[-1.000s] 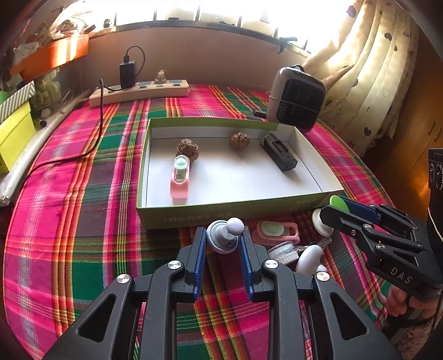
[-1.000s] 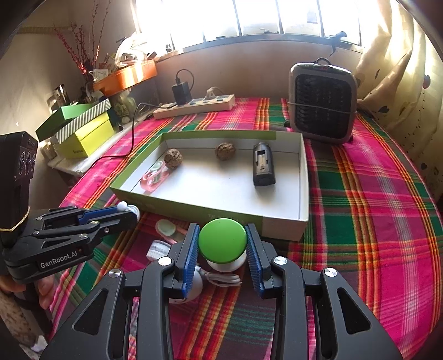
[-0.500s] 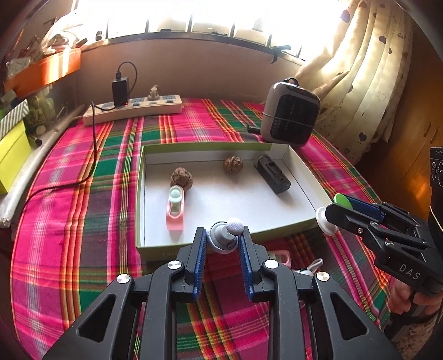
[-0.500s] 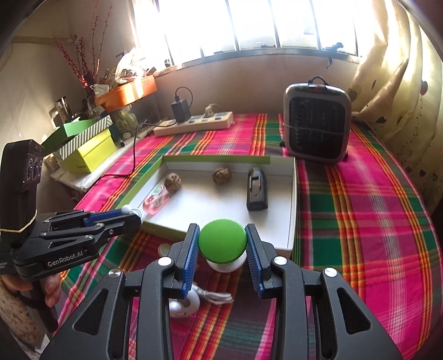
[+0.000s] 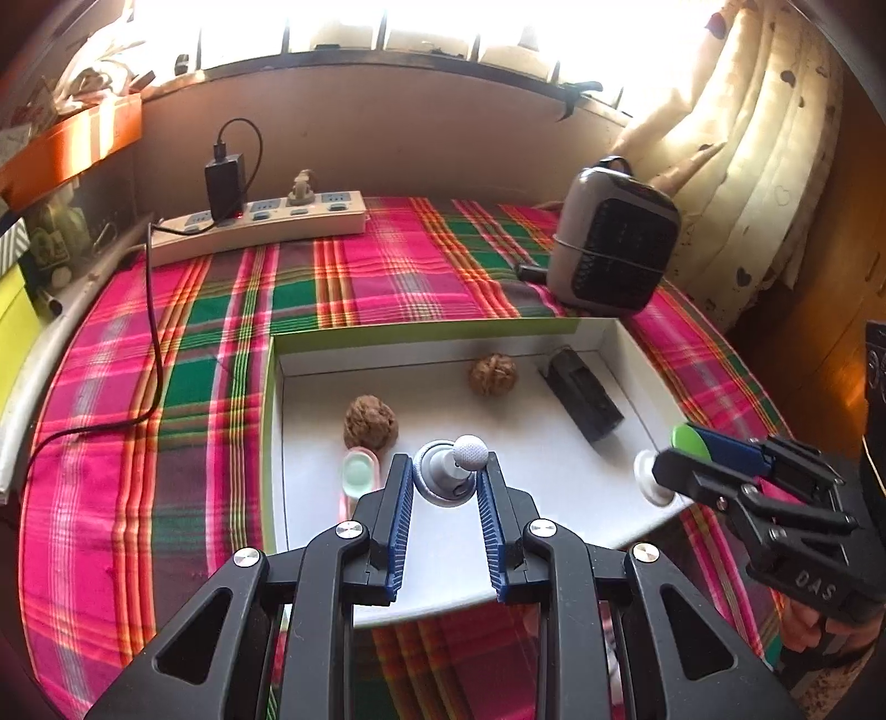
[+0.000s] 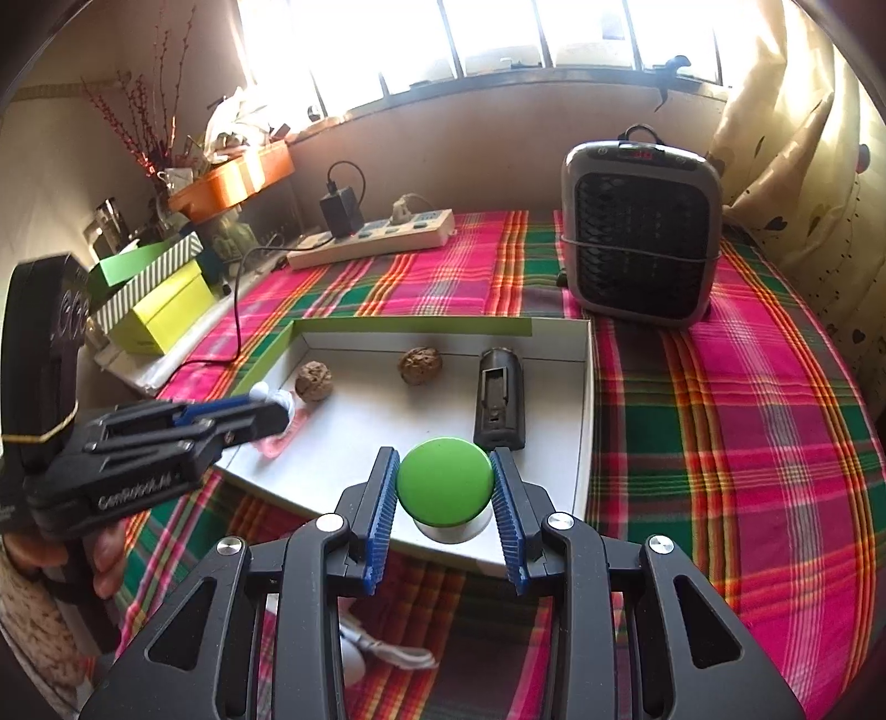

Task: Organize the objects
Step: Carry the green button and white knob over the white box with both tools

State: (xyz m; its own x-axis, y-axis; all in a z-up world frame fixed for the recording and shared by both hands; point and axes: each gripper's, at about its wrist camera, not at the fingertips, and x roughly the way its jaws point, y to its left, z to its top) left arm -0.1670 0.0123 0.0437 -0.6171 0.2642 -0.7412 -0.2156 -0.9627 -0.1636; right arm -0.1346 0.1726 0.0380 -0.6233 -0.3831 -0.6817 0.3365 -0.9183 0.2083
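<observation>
Harsh daylight blows out the window [image 6: 498,39] beyond each hand-held gripper; frames stay sharp, with curved fisheye edges darkening into black vignetted corners.

Tablecloth [image 6: 720,421]: plaid of pink, green and orange-yellow lines. Tray [image 5: 554,487]: white inside, green rim. Two walnuts [image 5: 370,422]: brown. Case [image 5: 581,396] near the tray's right edge: black. Dome-topped piece [image 6: 444,482]: bright green over white. Small knob piece [image 5: 448,471]: grey with white ball. Gripper pads [image 6: 381,518]: blue. Holder [image 5: 357,476]: pink, perhaps mint-topped.
</observation>
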